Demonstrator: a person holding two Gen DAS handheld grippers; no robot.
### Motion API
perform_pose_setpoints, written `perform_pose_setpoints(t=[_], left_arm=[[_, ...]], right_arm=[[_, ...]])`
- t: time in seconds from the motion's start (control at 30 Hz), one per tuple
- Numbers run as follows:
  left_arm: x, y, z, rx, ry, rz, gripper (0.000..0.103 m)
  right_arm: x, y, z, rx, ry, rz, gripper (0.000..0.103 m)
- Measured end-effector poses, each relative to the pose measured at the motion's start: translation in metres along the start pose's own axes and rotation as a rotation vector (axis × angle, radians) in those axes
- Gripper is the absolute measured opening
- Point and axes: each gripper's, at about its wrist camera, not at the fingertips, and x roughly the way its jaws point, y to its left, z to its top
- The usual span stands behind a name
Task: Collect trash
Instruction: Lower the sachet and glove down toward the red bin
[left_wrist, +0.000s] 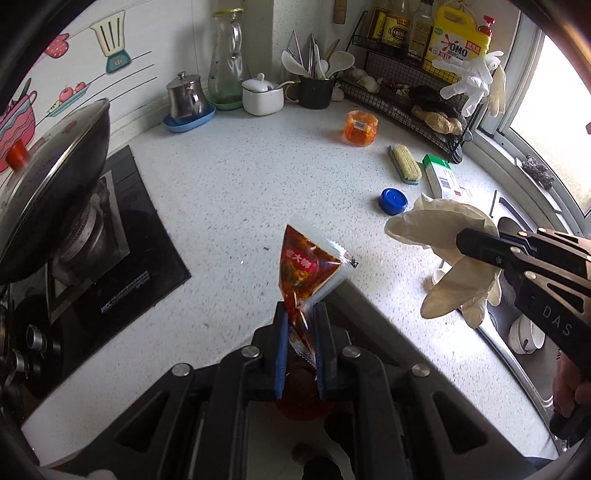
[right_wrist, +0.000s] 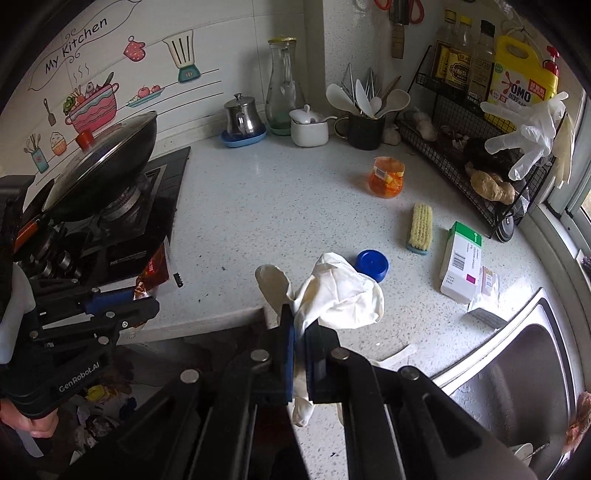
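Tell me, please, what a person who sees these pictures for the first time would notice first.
First, the two pieces of trash held up over the counter edge: the left hand-held gripper is shut on a red sauce packet, and the right hand-held gripper is shut on a crumpled cream glove. Behind them, an orange cup and a blue cap lie on the speckled counter.

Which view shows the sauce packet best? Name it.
The left wrist view. The sauce packet stands there front and centre, print readable, pinched in the left tool. The right wrist view shows only a red sliver at the left edge, behind that tool.
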Motion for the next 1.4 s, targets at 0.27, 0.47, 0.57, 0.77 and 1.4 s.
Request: perform_pose_setpoints(t=[0.27, 0.47, 0.57, 0.77, 1.4], left_arm=[[-0.032, 0.031, -0.076, -0.06, 0.021, 0.019, 0.011], [-0.039, 0.053, -0.14, -0.088, 0.064, 0.036, 0.011], [-0.033, 0.062, -0.168, -0.107, 0.102, 0.046, 0.011], [-0.013, 0.075, -0.209, -0.15, 0.151, 0.046, 0.011], [0.128, 0.114, -0.258, -0.21, 0.268, 0.047, 0.011]], right_arm=[[-0.016, 0.056, -0.048, -0.027, 0.031, 0.04, 0.004], [-0.015, 0.092, -0.089, -0.046, 0.08, 0.067, 0.004], [-0.009, 0.105, -0.11, -0.055, 0.114, 0.082, 0.004], [0.011, 0.122, -0.146, -0.076, 0.194, 0.104, 0.004], [0.156, 0.127, -0.202, -0.058, 0.36, 0.146, 0.004]])
